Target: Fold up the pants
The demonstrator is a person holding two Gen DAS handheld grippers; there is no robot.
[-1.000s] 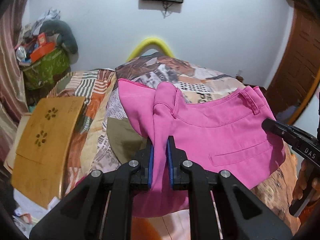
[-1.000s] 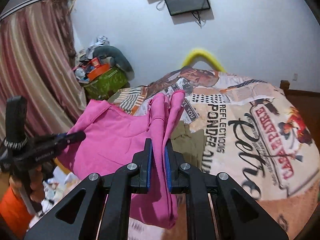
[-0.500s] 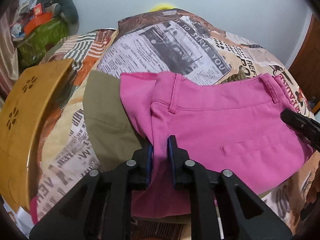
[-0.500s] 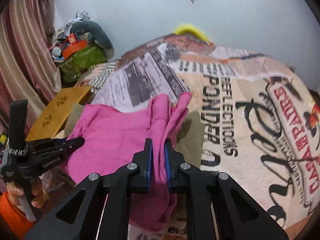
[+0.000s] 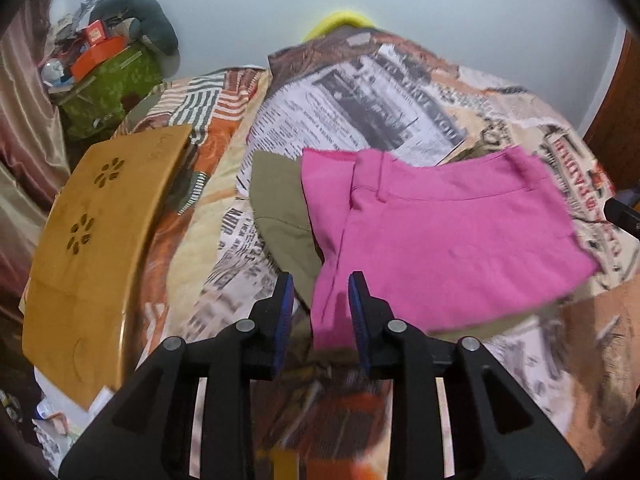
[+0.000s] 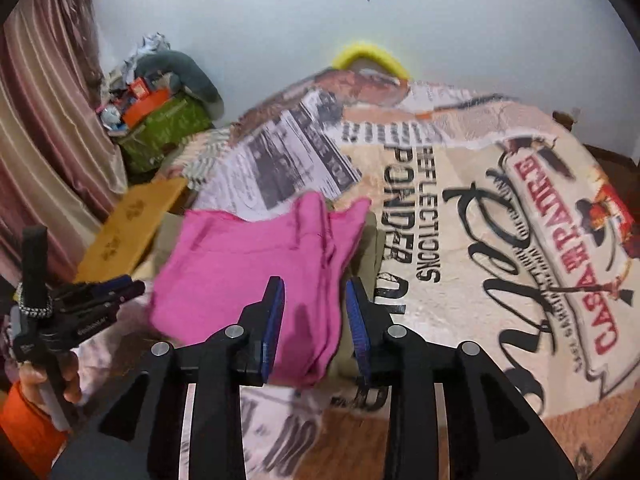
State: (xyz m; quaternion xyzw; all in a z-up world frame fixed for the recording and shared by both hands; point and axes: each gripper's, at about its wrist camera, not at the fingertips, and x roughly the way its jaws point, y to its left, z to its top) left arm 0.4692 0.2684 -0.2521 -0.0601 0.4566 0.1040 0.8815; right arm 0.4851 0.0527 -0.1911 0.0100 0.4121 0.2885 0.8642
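The pink pants (image 5: 440,240) lie folded on an olive garment (image 5: 280,208) on the bed, waistband towards the wall. My left gripper (image 5: 322,300) is open, its blue pads on either side of the pants' near left corner without pinching it. In the right wrist view the pink pants (image 6: 248,272) lie in front of my right gripper (image 6: 314,308), which is open over their near edge. The left gripper also shows in that view (image 6: 100,296) at the far left, and the right gripper's tip shows at the right edge of the left wrist view (image 5: 624,216).
The bed carries a newspaper-print cover (image 6: 480,240). A wooden lap board (image 5: 96,248) lies at the bed's left edge. A green box piled with clutter (image 5: 108,80) stands by the curtain. A yellow headboard arc (image 6: 372,56) meets the wall.
Both grippers have opened and let go of the pink pants. The pants dropped from being held up to lying flat on the bed, and both grippers drew back a little.
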